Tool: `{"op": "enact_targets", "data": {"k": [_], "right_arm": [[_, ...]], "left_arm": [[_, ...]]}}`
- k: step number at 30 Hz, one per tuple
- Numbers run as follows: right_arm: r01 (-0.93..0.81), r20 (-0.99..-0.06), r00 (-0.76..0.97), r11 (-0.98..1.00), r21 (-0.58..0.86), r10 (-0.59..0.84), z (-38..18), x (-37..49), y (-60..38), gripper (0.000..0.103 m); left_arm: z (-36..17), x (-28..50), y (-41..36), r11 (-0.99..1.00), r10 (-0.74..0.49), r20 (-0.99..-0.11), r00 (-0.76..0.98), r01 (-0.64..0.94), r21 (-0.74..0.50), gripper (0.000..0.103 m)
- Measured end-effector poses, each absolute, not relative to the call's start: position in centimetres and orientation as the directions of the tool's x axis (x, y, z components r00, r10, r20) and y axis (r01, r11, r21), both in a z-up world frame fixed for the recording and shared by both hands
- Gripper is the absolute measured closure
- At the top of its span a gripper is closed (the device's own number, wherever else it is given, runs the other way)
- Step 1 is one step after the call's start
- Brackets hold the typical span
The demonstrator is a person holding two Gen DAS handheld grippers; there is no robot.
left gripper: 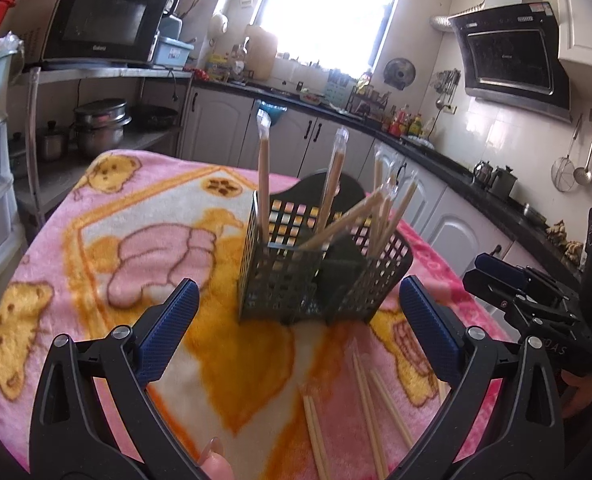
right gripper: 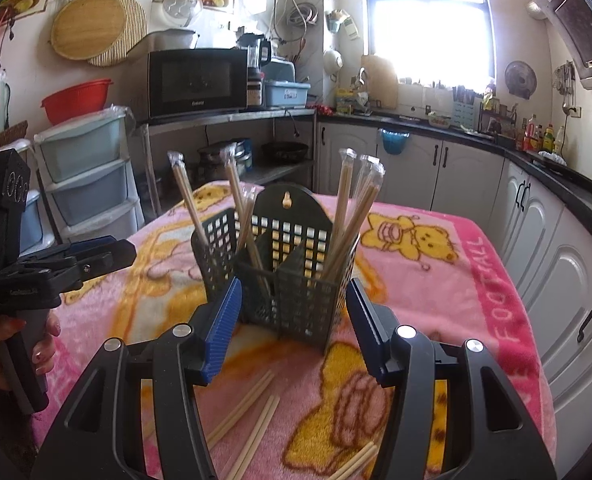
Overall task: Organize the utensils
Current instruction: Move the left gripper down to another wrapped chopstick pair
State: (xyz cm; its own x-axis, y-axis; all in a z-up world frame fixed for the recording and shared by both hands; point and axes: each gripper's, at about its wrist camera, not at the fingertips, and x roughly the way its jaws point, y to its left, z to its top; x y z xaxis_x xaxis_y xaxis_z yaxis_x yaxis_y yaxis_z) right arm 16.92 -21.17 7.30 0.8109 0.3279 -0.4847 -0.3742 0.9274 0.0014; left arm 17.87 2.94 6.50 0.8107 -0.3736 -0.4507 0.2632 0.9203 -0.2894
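above loose chopsticks (left gripper: 368, 404), left claw (left gripper: 296, 312) and right claw (right gripper: 293, 320) wide, empty

Open left gripper (left gripper: 296, 312) before utensil basket (left gripper: 320, 276)

One black utensil basket (right gripper: 291, 280), two grippers – left (left gripper: 296, 316), right (right gripper: 293, 332) – one blanket (right gripper: 436, 280)
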Motion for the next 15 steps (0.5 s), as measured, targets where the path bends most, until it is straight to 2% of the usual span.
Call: {"op": "enact_targets", "data": {"k": [15], "right_arm": [[-0.409, -0.580, 0.739, 0.912, 0.018, 0.343, 3.5, 16.3, -20.3, 0.051]], "left_arm": [[3.4, 17.7, 2.9, 0.926, -0.363, -0.522, 0.771, 0.239, -0.291, 0.011]]}}
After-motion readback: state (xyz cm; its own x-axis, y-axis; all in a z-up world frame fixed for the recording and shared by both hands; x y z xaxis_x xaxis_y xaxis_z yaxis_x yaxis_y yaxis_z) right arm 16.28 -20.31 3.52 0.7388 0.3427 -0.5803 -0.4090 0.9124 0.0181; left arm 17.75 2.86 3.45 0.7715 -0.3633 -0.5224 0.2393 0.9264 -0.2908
